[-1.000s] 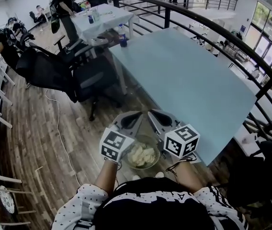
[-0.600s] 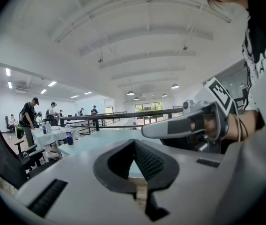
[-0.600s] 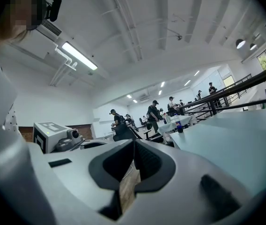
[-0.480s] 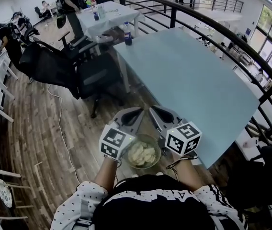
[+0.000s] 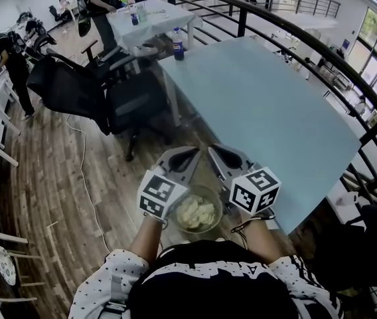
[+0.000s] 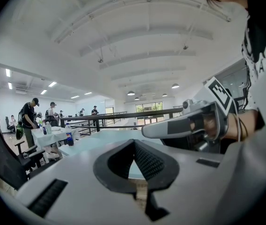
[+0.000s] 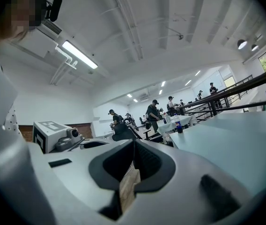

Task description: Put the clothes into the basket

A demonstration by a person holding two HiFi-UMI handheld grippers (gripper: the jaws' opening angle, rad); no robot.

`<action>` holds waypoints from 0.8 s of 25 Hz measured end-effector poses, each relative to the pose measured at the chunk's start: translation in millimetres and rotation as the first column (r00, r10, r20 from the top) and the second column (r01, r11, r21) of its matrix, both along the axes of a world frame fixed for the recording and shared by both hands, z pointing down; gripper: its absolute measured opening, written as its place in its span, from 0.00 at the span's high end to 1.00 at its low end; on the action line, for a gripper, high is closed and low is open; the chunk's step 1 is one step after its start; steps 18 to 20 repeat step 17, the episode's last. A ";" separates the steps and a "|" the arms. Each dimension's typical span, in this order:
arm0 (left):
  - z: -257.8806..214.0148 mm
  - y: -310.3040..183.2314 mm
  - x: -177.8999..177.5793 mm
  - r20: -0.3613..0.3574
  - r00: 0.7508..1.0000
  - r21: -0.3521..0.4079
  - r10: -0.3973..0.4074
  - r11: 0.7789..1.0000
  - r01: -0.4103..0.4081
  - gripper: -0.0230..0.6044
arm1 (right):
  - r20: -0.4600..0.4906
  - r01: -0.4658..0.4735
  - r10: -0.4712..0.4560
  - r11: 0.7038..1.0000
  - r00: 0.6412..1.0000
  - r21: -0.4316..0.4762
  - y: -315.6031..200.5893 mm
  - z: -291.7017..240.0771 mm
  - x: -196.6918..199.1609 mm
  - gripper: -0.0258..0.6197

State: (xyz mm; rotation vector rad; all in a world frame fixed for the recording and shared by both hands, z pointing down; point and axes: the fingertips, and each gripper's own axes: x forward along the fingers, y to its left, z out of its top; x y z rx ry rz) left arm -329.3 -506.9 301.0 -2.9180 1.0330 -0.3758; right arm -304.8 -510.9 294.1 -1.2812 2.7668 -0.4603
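At 6 o'clock from both tips, the basket (image 5: 210,228) holds pale clothes (image 5: 195,212); I see the left gripper (image 5: 190,153) and right gripper (image 5: 215,152) closed fully, gripping nothing, side by side above it

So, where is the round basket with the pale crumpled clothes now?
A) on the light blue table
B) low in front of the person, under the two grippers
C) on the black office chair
B: the head view shows the round basket with the pale crumpled clothes low beneath the left gripper and right gripper, beside the light blue table, not on it.
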 end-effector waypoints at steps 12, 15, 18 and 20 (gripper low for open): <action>0.3 -6.4 -6.9 0.005 1.000 -0.001 -0.013 1.000 0.013 0.94 | -0.005 0.018 -0.018 1.000 1.000 -0.005 -6.6 0.6 -6.9 0.91; -1.3 -5.7 -6.8 0.007 1.000 0.001 -0.015 1.000 0.015 0.94 | -0.003 0.025 -0.025 1.000 1.000 -0.003 -6.0 -1.4 -7.3 0.91; -2.0 -4.8 -7.1 0.008 1.000 0.001 -0.018 1.000 0.018 0.94 | -0.001 0.029 -0.029 1.000 1.000 -0.002 -5.2 -2.6 -8.1 0.91; -2.0 -4.8 -7.1 0.008 1.000 0.001 -0.018 1.000 0.018 0.94 | -0.001 0.029 -0.029 1.000 1.000 -0.002 -5.2 -2.6 -8.1 0.91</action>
